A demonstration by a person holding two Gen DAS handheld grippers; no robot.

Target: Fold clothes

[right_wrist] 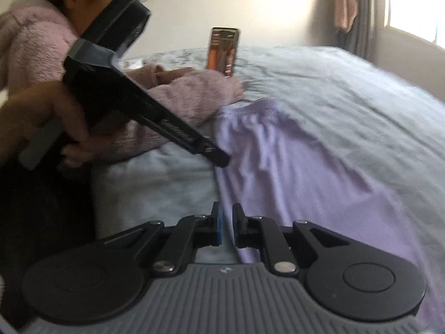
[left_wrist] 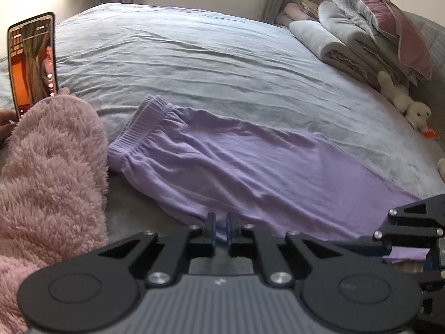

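Left wrist view shows your left gripper [left_wrist: 221, 229] low at the near edge of the lilac soft-knit trousers [left_wrist: 222, 167], its jaws drawn almost together with a fold of the lilac hem pinched between the blue pads. The trousers lie flat and lengthwise on the pale grey bed sheet [left_wrist: 194, 55], ribbed elastic waistband [left_wrist: 141, 125] at the far left, leg end toward the right. Your right gripper [left_wrist: 411, 236] sits at the right of that view, over the leg end of the trousers; lilac cloth shows beneath its black linkage.

From the right wrist view, your right gripper's jaws stand nearly closed, only a narrow gap between them, right over the near edge of the trousers; you cannot tell from either picture whether they have hold of the cloth.

Beside the waistband rests a fluffy pink fleece sleeve [left_wrist: 50, 167], and a lit smartphone [left_wrist: 33, 61] stands upright behind it. Folded grey quilts and a mauve pillow [left_wrist: 375, 27] are stacked at the far right of the bed, with a white plush toy [left_wrist: 406, 103] just below them.
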